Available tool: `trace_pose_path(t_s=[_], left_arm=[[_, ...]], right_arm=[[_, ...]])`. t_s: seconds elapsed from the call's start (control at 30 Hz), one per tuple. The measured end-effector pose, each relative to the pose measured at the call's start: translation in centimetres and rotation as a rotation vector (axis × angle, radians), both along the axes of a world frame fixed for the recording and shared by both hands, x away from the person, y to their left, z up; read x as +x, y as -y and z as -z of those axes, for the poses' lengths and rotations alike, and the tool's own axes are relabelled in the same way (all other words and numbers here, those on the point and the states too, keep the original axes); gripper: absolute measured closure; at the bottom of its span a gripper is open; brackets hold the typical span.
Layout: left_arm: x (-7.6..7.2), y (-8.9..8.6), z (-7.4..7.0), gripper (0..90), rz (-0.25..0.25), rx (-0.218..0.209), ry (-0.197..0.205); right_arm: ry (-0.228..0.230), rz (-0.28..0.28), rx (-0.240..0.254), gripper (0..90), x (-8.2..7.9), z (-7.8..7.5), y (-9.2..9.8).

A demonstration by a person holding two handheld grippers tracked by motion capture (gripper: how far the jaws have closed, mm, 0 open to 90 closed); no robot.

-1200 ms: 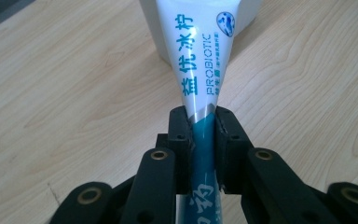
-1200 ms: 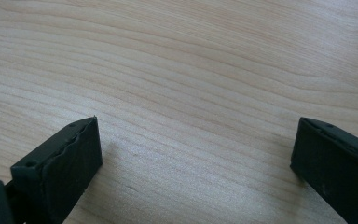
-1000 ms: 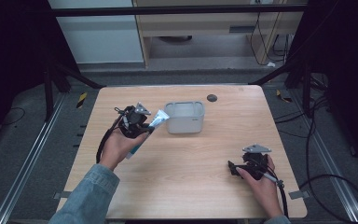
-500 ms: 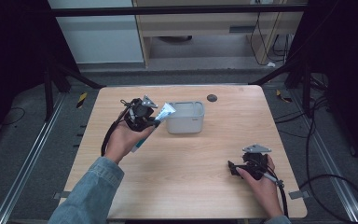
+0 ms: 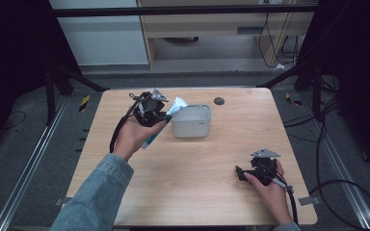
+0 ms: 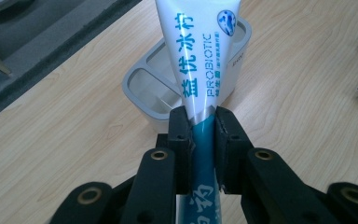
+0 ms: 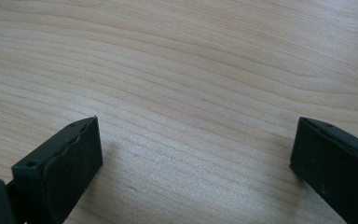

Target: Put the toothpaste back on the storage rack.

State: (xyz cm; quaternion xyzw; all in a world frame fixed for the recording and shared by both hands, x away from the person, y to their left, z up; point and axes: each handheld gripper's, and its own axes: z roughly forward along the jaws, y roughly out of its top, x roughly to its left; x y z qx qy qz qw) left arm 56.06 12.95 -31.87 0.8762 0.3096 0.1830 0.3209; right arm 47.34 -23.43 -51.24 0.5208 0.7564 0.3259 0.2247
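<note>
We've got the toothpaste tube (image 6: 200, 60) clamped in our left gripper (image 6: 200, 140), hanging just over the grey holder (image 5: 191, 121) and not yet in a slot. Our right gripper (image 5: 250, 173) sits wide and empty on the table (image 5: 212, 192). Lowering in remains.

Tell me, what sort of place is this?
Probably a lab set up for recording handling work, not a home. A bare wooden table stands on a metal frame amid floor cables, and a person holds a gripper in each hand: the left gripper clamps a tube over a grey holder.
</note>
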Motion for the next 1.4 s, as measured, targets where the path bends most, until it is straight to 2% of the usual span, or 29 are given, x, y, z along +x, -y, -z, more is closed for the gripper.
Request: trace_pose_path(t_s=[0.17, 0.27, 0.37, 0.73, 0.9, 1.23, 1.4], left_arm=[[0.6, 0.1, -0.2, 78.2, -0.003, 0.003, -0.002], [0.9, 0.1, -0.4, 78.2, -0.014, -0.031, 0.005], [1.0, 0.2, -0.6, 78.2, -0.011, -0.045, 0.006], [1.6, 1.7, -1.9, 78.2, 0.001, -0.039, 0.035], [2.0, 2.7, -2.1, 78.1, 0.019, -0.014, 0.055], [2.6, 4.1, -2.9, 78.1, 0.022, -0.023, 0.084], [2.9, 4.4, -3.2, 78.1, 0.012, -0.042, 0.098]], right_arm=[[0.001, 0.0, -0.002, 2.3, 0.0, 0.0, 0.0], [0.001, 0.0, 0.0, 2.3, 0.0, 0.0, 0.0], [0.0, -0.001, 0.0, 2.3, 0.0, 0.0, 0.0], [0.001, -0.005, -0.003, 2.7, 0.0, 0.0, 0.0], [0.004, -0.006, -0.005, 2.7, 0.0, 0.0, 0.0], [0.005, -0.007, -0.005, 2.7, 0.0, 0.0, 0.0], [0.005, -0.007, -0.006, 2.7, 0.0, 0.0, 0.0]])
